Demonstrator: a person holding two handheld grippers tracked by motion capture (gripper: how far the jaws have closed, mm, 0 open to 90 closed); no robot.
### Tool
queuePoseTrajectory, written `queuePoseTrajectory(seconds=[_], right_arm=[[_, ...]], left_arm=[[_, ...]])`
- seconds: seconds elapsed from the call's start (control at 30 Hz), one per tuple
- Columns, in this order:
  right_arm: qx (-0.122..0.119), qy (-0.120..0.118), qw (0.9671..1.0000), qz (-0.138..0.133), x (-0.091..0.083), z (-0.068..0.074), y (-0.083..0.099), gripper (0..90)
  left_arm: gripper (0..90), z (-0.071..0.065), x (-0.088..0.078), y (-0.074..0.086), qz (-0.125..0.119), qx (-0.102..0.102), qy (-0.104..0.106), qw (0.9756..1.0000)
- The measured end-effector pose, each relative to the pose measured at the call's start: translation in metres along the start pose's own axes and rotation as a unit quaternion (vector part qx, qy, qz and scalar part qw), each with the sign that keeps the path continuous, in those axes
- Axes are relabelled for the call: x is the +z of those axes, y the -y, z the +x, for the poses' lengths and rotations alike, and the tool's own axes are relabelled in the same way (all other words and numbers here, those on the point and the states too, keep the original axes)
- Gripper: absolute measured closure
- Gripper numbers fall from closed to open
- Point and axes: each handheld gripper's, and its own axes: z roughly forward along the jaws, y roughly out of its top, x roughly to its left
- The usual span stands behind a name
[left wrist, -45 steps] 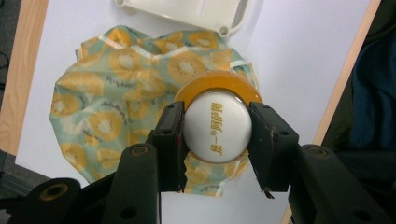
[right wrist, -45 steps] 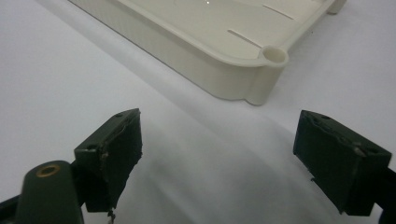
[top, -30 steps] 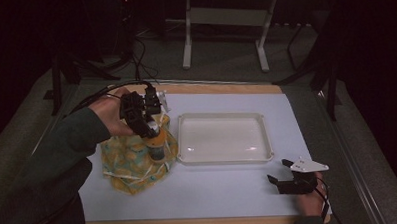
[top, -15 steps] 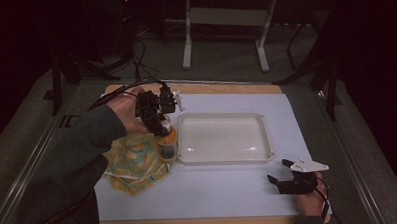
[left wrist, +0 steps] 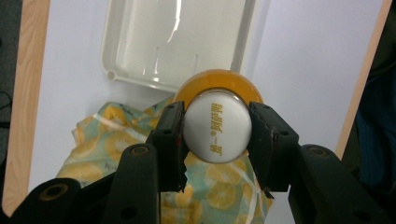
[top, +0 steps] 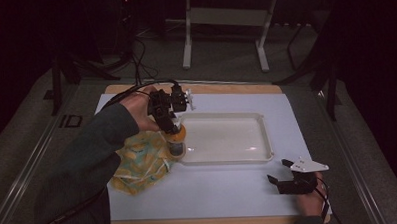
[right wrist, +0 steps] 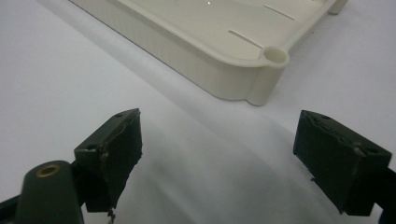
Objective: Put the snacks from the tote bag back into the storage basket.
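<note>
We see the left claw closed on the round white cap of a small amber-orange bottle, one black jaw pressed to each side of the cap, which bears printed characters. In the high view the left claw holds the bottle upright, its long axis vertical, right at the near-left corner of the shallow rectangular cream plastic tray. We cannot tell from these views whether the bottle's base clears the tray's rim or touches it.

The relation that matters, as we judge it, is that the open tray lies immediately to the right of the bottle, so a short sideways carry over the rim would bring the bottle above the tray floor. The left hand is by far the nearer to both.

The tray looks empty; we see only glare on its floor. Below and to the left of the bottle lies a crumpled yellow cloth printed with lemon slices, on the white sheet that covers the wooden tabletop.

The right claw stands wide open and holds nothing, resting low near the tray's right front corner. In the high view it sits at the tabletop's near right edge, well apart from the bottle.
</note>
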Motion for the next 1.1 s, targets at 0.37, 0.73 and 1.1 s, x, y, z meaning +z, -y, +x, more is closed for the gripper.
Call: queuePoseTrajectory(seconds=[0.37, 0.73, 1.1], right_arm=[[0.001, -0.001, 1.0, -0.001, 0.0, 0.0, 0.0, 15.1], [0.002, -0.003, 1.0, 0.0, 0.0, 0.0, 0.0, 15.1], [0.002, -0.006, 1.0, 0.002, 0.0, -0.001, 0.0, 15.1]], left_arm=[[59.1, 0.001, 0.011, -0.012, 0.002, 0.005, 0.005, 1.0], [59.2, 0.004, 0.021, -0.018, 0.011, 0.002, 0.008, 0.9999], [59.1, 0.007, 0.022, -0.025, 0.002, 0.0, -0.004, 1.0]])
